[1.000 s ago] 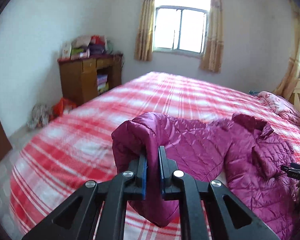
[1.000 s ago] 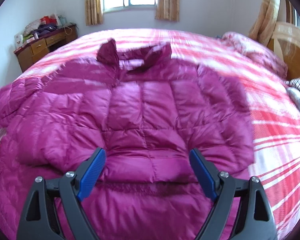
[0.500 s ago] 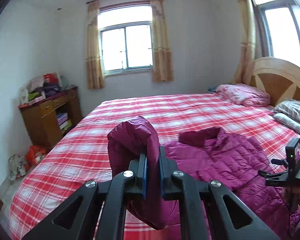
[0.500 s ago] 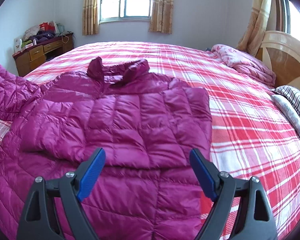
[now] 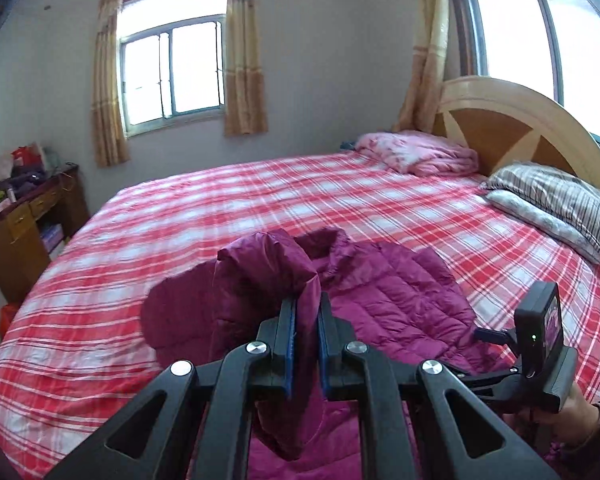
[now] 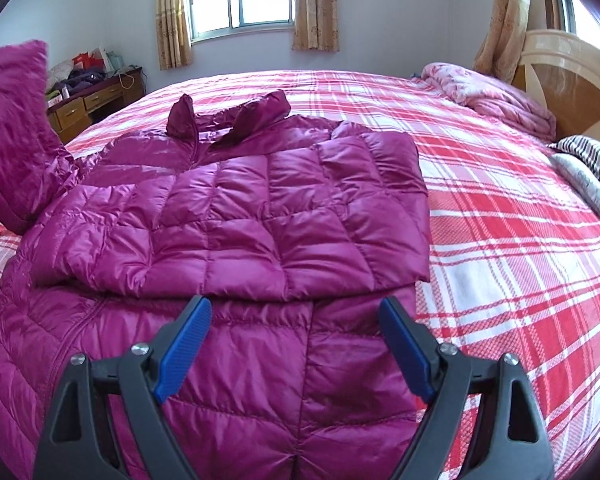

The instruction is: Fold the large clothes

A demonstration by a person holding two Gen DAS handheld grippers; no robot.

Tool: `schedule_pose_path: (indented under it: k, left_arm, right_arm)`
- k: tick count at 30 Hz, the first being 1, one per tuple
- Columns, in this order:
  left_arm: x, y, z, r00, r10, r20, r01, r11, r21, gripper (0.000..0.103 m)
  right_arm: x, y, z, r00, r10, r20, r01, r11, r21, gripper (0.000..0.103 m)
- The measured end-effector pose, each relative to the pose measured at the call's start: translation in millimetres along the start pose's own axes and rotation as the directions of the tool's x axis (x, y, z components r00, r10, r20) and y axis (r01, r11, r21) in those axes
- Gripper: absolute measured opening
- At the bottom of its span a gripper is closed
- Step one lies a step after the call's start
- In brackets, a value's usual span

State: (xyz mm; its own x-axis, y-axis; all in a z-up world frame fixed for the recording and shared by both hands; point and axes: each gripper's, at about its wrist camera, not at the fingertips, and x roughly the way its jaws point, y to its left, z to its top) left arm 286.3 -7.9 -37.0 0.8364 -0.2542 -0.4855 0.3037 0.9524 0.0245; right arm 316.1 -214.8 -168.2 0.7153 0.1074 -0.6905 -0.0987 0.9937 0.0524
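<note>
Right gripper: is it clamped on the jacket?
No. The right gripper has its jaws wide apart above the jacket, with no fabric between the blue pads.

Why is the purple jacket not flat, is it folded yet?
Partly folded. One side of the jacket lies doubled over its middle; the left claw holds its sleeve up.

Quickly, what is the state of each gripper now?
Left gripper: closed on a sleeve of the magenta quilted down jacket.
Right gripper: open, holding nothing.
</note>
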Motion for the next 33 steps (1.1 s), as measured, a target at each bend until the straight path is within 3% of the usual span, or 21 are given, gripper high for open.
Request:
schedule_pose_path:
  k: [5, 10, 16, 19, 23, 24, 25, 26, 28, 29, 31, 32, 33]
  left_arm:
    - [41, -38, -10, 0.996, -0.071, -0.053, 0.072, 0.997, 0.006, 0.009]
    - [74, -58, -23, 0.992, -0.085, -0.091, 0.087, 0.996, 0.017, 0.009]
    - [72, -66, -24, 0.994, -0.094, -0.059, 0.096, 0.995, 0.036, 0.009]
    - [68, -55, -23, 0.999, -0.004, -0.042, 0.008, 0.997, 0.079, 0.01]
    - [65, -7, -30, 0.994, 0.095, -0.046, -0.092, 0.994, 0.054, 0.012]
    - [67, 3, -32, 0.991, 0.12, -0.055, -0.117, 0.992, 0.043, 0.015]
    - [70, 25, -37, 0.982, 0.172, -0.08, -0.171, 0.985, 0.017, 0.028]
    - [71, 41, -40, 0.973, 0.21, -0.096, -0.212, 0.977, -0.009, 0.048]
    - [71, 70, -48, 0.959, 0.265, -0.102, -0.273, 0.959, -0.079, 0.064]
    - [70, 84, -53, 0.961, 0.261, -0.097, -0.271, 0.955, -0.119, 0.064]
    - [76, 94, -61, 0.956, 0.266, -0.124, -0.282, 0.95, -0.135, 0.065]
    - [83, 96, -68, 0.946, 0.283, -0.157, -0.302, 0.946, -0.116, 0.065]
    - [90, 96, -73, 0.936, 0.3, -0.184, -0.32, 0.943, -0.093, 0.065]
  right_arm:
    - [4, -9, -2, 1.0, 0.022, -0.022, -0.021, 0.999, 0.045, 0.088]
    - [4, -11, -3, 0.999, 0.023, -0.023, -0.022, 0.998, 0.054, 0.088]
    - [4, -14, -5, 0.999, 0.037, -0.026, -0.035, 0.997, 0.065, 0.088]
    - [-3, -18, -3, 0.998, 0.069, 0.004, -0.069, 0.994, 0.085, 0.088]
    - [-19, -18, 10, 0.987, 0.152, 0.042, -0.156, 0.979, 0.128, 0.089]
    - [-22, -16, 15, 0.982, 0.181, 0.049, -0.186, 0.973, 0.135, 0.091]
    - [-24, -13, 20, 0.977, 0.208, 0.053, -0.214, 0.967, 0.14, 0.093]
    - [-24, -10, 26, 0.97, 0.238, 0.053, -0.243, 0.959, 0.143, 0.098]
    - [-18, 1, 34, 0.961, 0.275, 0.036, -0.278, 0.951, 0.136, 0.099]
    - [-12, 9, 38, 0.957, 0.288, 0.012, -0.288, 0.95, 0.125, 0.099]
    - [5, 24, 44, 0.953, 0.3, -0.041, -0.294, 0.95, 0.107, 0.091]
    - [13, 30, 43, 0.95, 0.305, -0.072, -0.297, 0.95, 0.1, 0.075]
    - [24, 37, 43, 0.944, 0.309, -0.117, -0.3, 0.95, 0.09, 0.051]
